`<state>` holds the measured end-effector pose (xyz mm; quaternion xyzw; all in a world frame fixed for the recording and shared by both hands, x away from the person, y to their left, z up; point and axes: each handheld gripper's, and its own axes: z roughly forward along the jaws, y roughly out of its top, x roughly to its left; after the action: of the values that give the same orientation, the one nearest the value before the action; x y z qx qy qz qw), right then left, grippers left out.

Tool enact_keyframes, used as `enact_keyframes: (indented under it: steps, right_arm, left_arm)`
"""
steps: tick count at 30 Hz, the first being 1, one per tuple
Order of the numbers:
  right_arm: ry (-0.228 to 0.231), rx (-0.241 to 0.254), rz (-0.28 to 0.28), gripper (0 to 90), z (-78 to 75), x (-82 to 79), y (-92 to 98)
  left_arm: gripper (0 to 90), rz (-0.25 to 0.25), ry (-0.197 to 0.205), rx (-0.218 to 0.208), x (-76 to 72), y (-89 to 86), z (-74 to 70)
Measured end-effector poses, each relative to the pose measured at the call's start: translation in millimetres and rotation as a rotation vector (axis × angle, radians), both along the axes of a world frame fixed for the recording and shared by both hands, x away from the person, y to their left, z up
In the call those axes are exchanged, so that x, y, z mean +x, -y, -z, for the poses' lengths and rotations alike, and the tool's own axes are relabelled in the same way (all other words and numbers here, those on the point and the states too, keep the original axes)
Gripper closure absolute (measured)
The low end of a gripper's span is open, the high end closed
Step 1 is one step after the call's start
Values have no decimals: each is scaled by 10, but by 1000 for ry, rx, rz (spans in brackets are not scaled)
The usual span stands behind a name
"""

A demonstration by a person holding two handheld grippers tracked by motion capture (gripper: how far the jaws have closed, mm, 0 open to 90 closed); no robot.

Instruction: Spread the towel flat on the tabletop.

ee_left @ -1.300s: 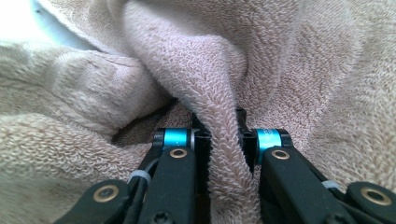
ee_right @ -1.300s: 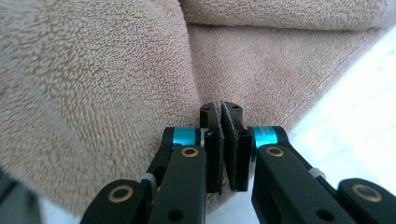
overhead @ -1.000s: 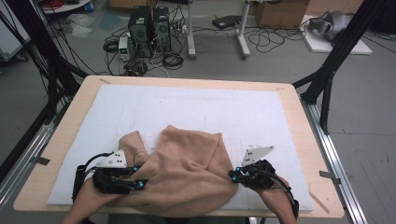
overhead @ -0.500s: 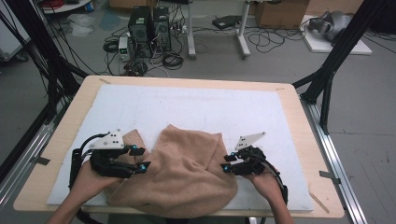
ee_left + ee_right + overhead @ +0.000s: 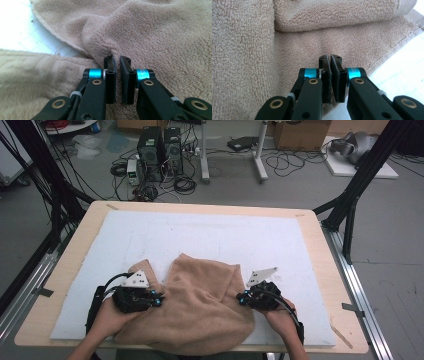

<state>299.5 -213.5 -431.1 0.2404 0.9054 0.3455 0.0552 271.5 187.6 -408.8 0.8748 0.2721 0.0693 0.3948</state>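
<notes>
A tan terry towel (image 5: 200, 305) lies crumpled on the white mat (image 5: 210, 235) at the near edge of the table. My left gripper (image 5: 159, 301) is at the towel's left side; its jaws have just been closing and now pinch a raised fold of the towel (image 5: 162, 32), with only a thin gap at the left gripper's (image 5: 117, 58) tips. My right gripper (image 5: 240, 297) is at the towel's right side near its hemmed edge. Its jaws have just closed too, and the towel (image 5: 242, 50) puckers toward the right gripper's (image 5: 330, 57) tips, which meet on the cloth.
The wooden table (image 5: 75, 255) has metal rails along both sides. Black frame posts (image 5: 350, 205) stand at its far corners. Computer boxes and cables (image 5: 160, 150) lie on the floor beyond. A hand holds each gripper from the near edge.
My left gripper has moved right onto the towel's left fold and closed. My right gripper has shifted slightly left and away from the near edge, then closed on the cloth.
</notes>
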Motion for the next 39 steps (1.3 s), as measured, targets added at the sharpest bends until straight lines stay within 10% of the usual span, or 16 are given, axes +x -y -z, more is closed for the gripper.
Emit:
enact_keyframes:
  steps: [13,19,28,39]
  right_arm:
    - [-8,1,28,874,-75,-320,277]
    - [-15,89,56,716,-167,-311,437]
    - [-42,100,89,563,-81,-102,399]
    - [-55,75,116,414,45,-19,365]
  left_arm:
    - [839,-4,1,-52,-412,-165,3]
    - [620,40,-8,-100,-402,-94,-189]
    - [528,43,82,-78,9,147,-448]
    - [526,-37,14,74,744,305,-37]
